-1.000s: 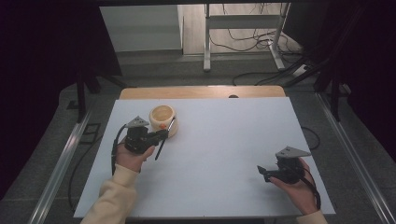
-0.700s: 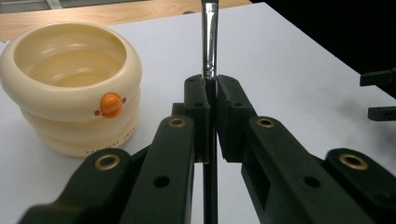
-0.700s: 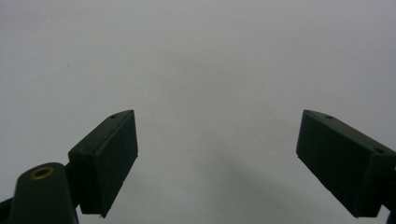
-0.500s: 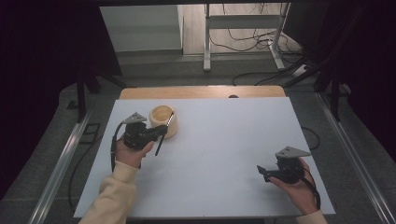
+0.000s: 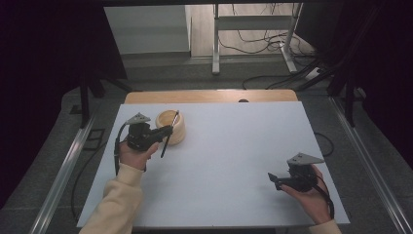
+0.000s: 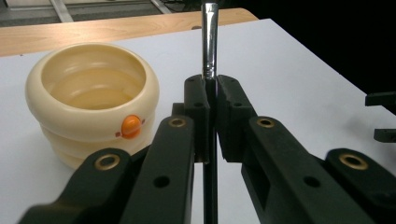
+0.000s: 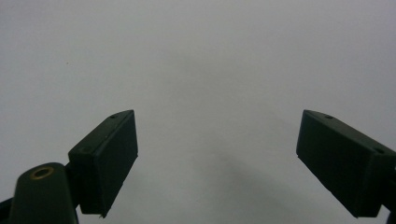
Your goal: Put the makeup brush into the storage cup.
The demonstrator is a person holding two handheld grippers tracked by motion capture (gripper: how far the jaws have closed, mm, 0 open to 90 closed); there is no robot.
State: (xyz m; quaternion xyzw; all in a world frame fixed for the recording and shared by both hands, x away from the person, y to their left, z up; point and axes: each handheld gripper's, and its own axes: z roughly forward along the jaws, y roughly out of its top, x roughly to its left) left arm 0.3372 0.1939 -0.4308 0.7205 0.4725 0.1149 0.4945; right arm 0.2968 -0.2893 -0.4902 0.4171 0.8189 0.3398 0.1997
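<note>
Left gripper (image 6: pixel 211 100) was clamped on a thin brush (image 6: pixel 209 37): black handle between the pads, metal ferrule rising above them. In the high view the left gripper (image 5: pixel 163 132) sat just beside the cream pot (image 5: pixel 171 126), on its near-left side, with the brush (image 5: pixel 168 134) slanting past the pot's front. Right gripper (image 7: pixel 217 163) stood wide apart with nothing between the pads; in the high view it (image 5: pixel 273 179) lay well apart from the pot, toward the near right.

Pot: glossy plastic, ribbed in rounded rings, open top, one orange knob (image 6: pixel 131 126) on its side. No legible writing.

Surface: matte white sheet (image 5: pixel 234 146) over a wooden table (image 5: pixel 209 96). Beyond the pot: grey floor, metal frame legs (image 5: pixel 215 48), loose cables (image 5: pixel 263 46), dark surroundings.
</note>
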